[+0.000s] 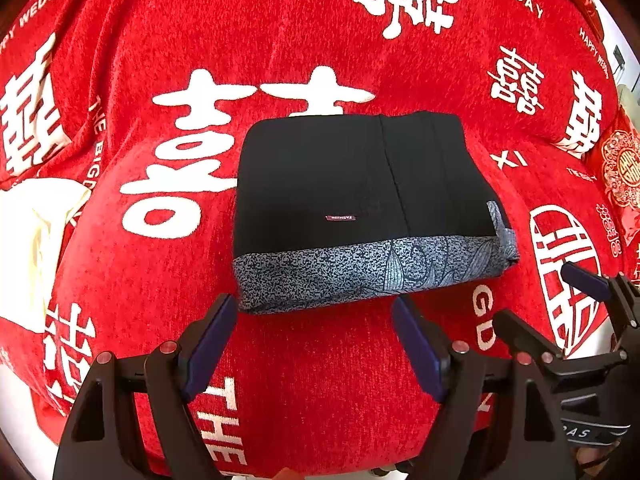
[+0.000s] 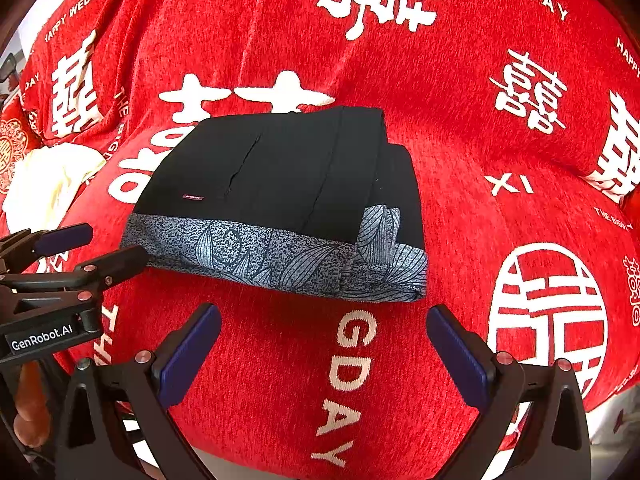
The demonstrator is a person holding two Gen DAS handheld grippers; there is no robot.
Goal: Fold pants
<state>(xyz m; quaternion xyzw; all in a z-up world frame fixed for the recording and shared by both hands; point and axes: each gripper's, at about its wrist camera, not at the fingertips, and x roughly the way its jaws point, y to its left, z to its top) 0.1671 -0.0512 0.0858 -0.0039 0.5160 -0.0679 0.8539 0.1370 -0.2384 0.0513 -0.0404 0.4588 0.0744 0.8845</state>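
Black pants (image 1: 352,184) with a grey leaf-patterned band lie folded into a compact rectangle on a red blanket (image 1: 312,360). A small dark red label shows on the top layer. My left gripper (image 1: 316,312) hovers just short of the pants' near edge, open, nothing between its blue pads. The right gripper (image 1: 540,296) shows at the right edge of the left wrist view. In the right wrist view the same folded pants (image 2: 280,184) lie ahead of my right gripper (image 2: 324,320), which is open and holds nothing. The left gripper (image 2: 104,246) reaches in from the left beside the pants' near left corner.
The red blanket (image 2: 460,160) carries large white characters and printed words. A cream cloth (image 1: 36,240) lies at the left; it appears again (image 2: 52,184) in the right wrist view. A red patterned cushion (image 1: 620,168) sits at the far right.
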